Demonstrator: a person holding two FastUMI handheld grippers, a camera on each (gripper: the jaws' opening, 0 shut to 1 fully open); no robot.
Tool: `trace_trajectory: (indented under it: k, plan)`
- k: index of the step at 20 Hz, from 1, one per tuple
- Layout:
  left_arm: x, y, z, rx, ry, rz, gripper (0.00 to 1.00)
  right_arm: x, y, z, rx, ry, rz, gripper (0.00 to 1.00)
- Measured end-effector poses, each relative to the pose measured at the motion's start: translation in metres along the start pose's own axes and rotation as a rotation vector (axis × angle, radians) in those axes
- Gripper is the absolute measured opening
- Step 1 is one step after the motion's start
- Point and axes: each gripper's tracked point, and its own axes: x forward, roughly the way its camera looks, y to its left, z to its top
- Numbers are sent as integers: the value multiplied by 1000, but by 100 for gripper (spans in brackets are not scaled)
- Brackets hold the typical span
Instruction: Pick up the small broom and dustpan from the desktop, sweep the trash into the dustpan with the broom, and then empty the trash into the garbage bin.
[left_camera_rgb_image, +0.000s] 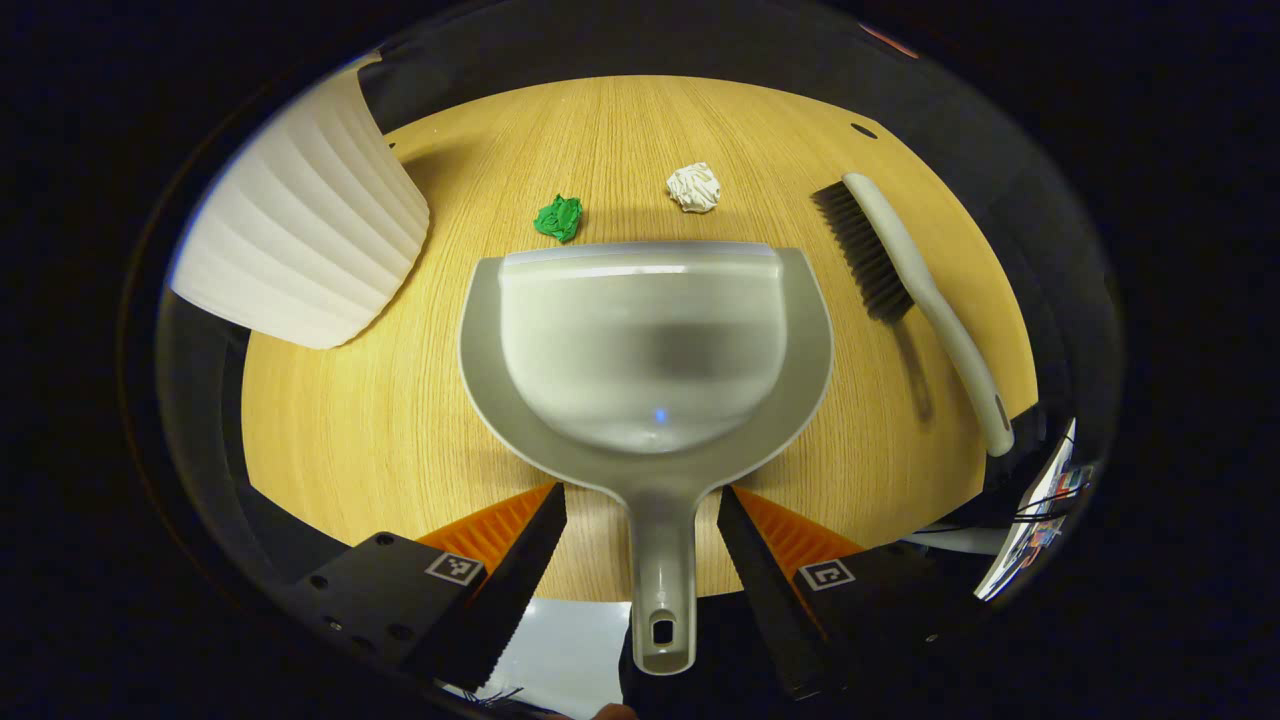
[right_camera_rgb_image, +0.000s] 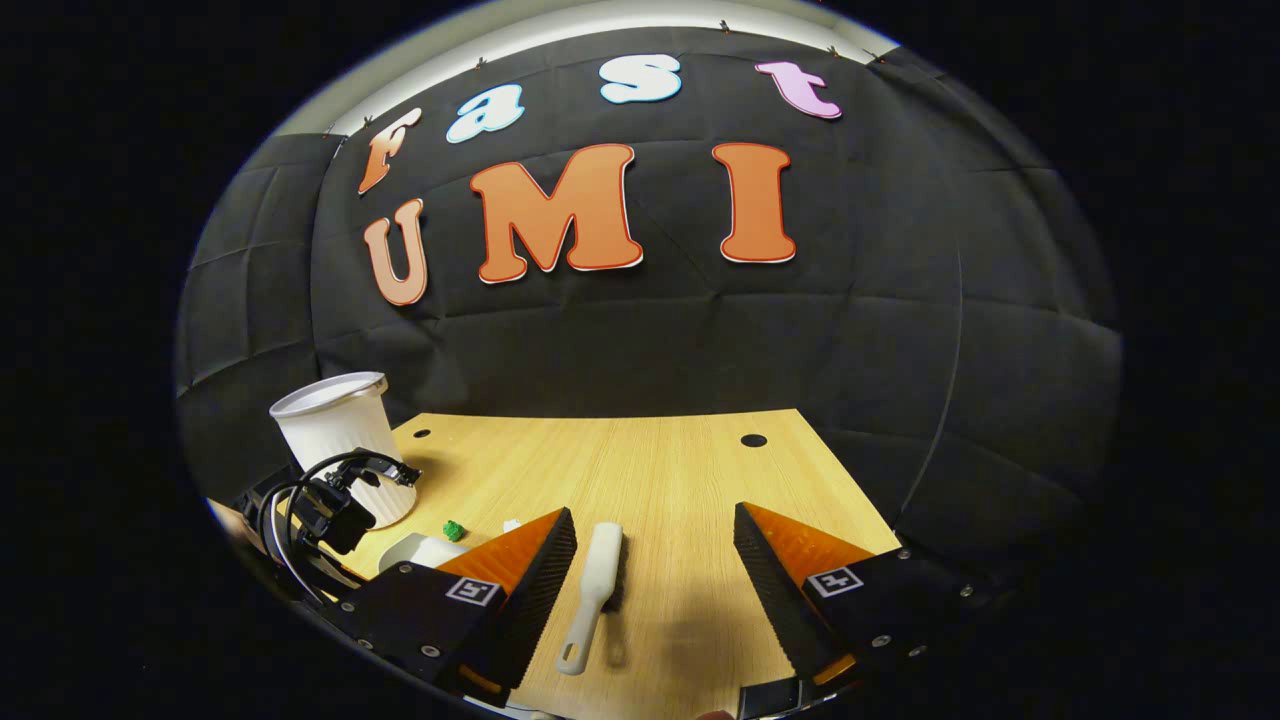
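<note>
- Left gripper view: the left gripper (left_camera_rgb_image: 640, 520) hangs over a wooden desktop (left_camera_rgb_image: 330, 440) with its fingers spread wide, one on each side of the handle of a grey dustpan (left_camera_rgb_image: 645, 340) and touching nothing.
- The dustpan lies flat with its handle pointing back toward the camera, past the near edge of the desktop, and its open lip facing away.
- Just beyond the dustpan's lip lie two scraps of trash: a green paper ball (left_camera_rgb_image: 558, 217) toward the left end and a white paper ball (left_camera_rgb_image: 694, 187) toward the right end.
- To the right of the dustpan, a little apart, lies the small broom (left_camera_rgb_image: 905, 290), bristles facing the dustpan, handle angled toward the near edge.
- To the left of the dustpan stands a white ribbed garbage bin (left_camera_rgb_image: 300, 225).
- Right gripper view: the right gripper (right_camera_rgb_image: 655, 560) is also spread wide and empty. The broom (right_camera_rgb_image: 595, 590) lies on the desktop between its fingers, nearer the left one, handle end toward the camera.
- Left of the broom, the dustpan (right_camera_rgb_image: 420, 550) shows partly behind a finger, with the other gripper (right_camera_rgb_image: 335, 505) above it and the bin (right_camera_rgb_image: 340, 440) beyond.
- Judgement: this is the pick-up step, with neither tool grasped. Next, each gripper likely needs to drop onto its handle and close, the right one first centring over the broom.
</note>
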Motion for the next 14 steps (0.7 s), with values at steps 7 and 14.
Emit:
trace_trajectory:
  k: [7, 14]
  plan:
    - [3, -5, -1, -7, 16, -18, 81, 16, 4, -28, 31, 115, 33, 95]
    - [7, -12, 3, -41, -10, -63, 37, 27, 27, -68, 18, 296, 81, 95]
